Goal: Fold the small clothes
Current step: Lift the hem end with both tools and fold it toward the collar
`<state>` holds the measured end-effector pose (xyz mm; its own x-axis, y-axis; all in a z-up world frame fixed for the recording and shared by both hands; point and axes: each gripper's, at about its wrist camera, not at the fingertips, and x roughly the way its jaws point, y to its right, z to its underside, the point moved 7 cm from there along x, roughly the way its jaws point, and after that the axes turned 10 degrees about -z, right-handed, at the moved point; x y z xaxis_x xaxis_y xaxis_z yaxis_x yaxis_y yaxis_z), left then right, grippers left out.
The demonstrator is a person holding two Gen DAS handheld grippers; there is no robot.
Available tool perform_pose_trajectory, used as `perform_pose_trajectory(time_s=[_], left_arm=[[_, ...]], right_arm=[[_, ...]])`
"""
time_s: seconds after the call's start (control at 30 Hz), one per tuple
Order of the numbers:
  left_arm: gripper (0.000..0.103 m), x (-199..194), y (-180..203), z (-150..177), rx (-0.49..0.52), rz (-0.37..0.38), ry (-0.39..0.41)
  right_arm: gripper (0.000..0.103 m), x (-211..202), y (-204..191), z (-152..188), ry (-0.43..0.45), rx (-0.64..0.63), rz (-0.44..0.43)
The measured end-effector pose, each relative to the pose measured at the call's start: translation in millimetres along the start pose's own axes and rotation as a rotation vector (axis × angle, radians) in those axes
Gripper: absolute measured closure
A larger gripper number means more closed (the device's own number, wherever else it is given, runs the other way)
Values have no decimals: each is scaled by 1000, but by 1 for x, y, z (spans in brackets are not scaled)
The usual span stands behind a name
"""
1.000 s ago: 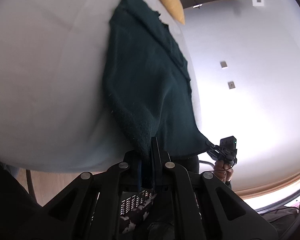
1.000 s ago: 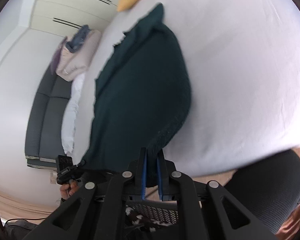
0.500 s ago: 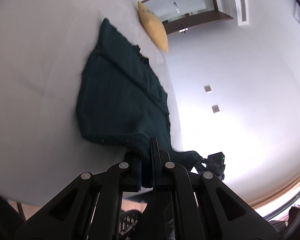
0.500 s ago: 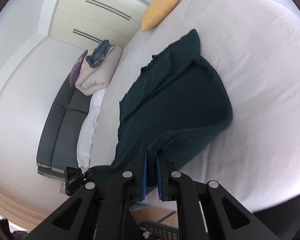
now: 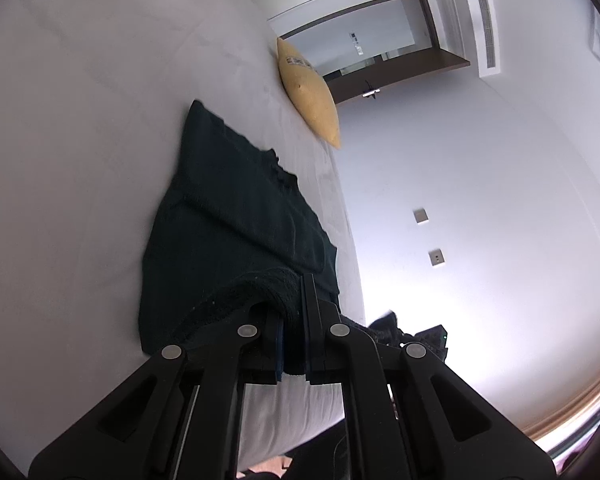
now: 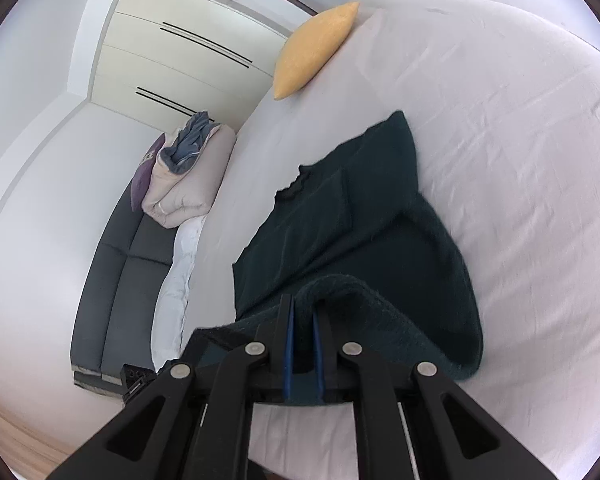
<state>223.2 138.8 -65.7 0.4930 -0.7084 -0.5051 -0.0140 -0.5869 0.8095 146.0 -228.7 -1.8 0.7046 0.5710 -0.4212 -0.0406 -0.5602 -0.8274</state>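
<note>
A dark green knitted sweater [image 5: 236, 232] lies on the white bed [image 5: 80, 160], neck end towards the far pillow. My left gripper [image 5: 294, 300] is shut on one corner of its near hem, lifted and curled over the body. My right gripper [image 6: 302, 312] is shut on the other hem corner of the sweater [image 6: 360, 232], also raised and folded forward. The right gripper's body shows at the lower right of the left wrist view [image 5: 432, 340].
A yellow pillow [image 5: 310, 92] lies at the far end of the bed, also in the right wrist view [image 6: 314, 52]. A grey sofa [image 6: 120, 280] with folded bedding [image 6: 184, 168] stands left of the bed. White bed sheet [image 6: 520, 160] surrounds the sweater.
Both grippers have carried the sweater's hem up and forward over the bed. The hem now curls over the body, and the sweater lies further onto the mattress.
</note>
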Motion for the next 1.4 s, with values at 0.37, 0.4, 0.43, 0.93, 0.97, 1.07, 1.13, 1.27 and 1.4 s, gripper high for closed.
perform_pose_trajectory(time_s=[0.37, 0.4, 0.43, 0.93, 0.97, 1.07, 1.13, 1.27, 1.4], left_arm=[[98, 52, 9, -59, 0, -62, 3], [98, 57, 8, -65, -4, -66, 4], [98, 62, 7, -70, -6, -72, 6], [98, 149, -3, -160, -21, -157, 17], [98, 155, -4, -165, -21, -163, 15], [98, 176, -13, -178, -29, -184, 5], [98, 189, -20, -185, -39, -197, 0], [98, 210, -35, -201, -56, -209, -7], [98, 227, -47, -210, -69, -215, -13]], right_arm=[[93, 43, 19, -42, 2, -4, 66], [93, 46, 21, -47, 6, -5, 70], [93, 48, 22, -50, 8, -3, 71], [93, 96, 57, -115, 53, 108, 63], [93, 100, 61, -120, 57, 119, 63], [93, 111, 72, -131, 63, 149, 69], [93, 120, 79, -137, 61, 160, 83], [93, 133, 88, -147, 55, 168, 90], [93, 144, 95, -153, 54, 184, 94]])
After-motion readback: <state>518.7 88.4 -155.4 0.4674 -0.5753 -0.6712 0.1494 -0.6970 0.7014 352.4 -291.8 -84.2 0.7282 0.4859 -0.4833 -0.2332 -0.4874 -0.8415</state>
